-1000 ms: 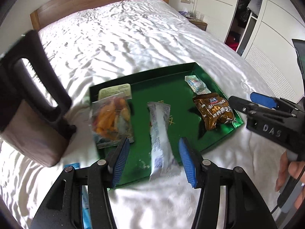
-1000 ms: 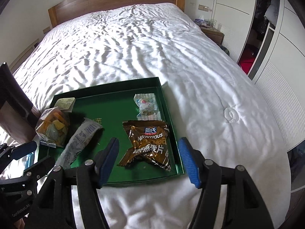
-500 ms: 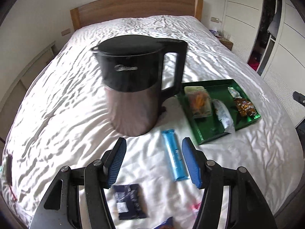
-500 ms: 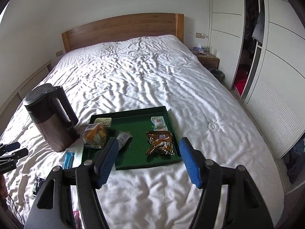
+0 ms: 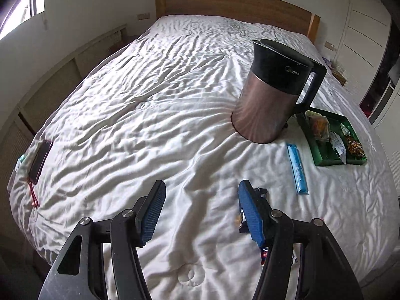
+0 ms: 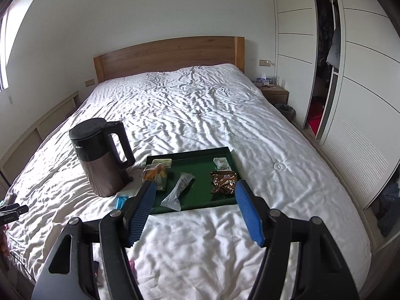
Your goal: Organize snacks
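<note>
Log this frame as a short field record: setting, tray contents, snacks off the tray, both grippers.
setting: white bed, kettle standing beside green tray
tray contents: five packets, including brown snack bag and long white packet
off tray: blue bar on sheet near kettle
left gripper: open, nothing between pads
right gripper: open, empty

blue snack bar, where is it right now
In the left wrist view the blue snack bar lies on the white bedsheet, right of centre, between the kettle and the green tray, outside the tray.
</note>
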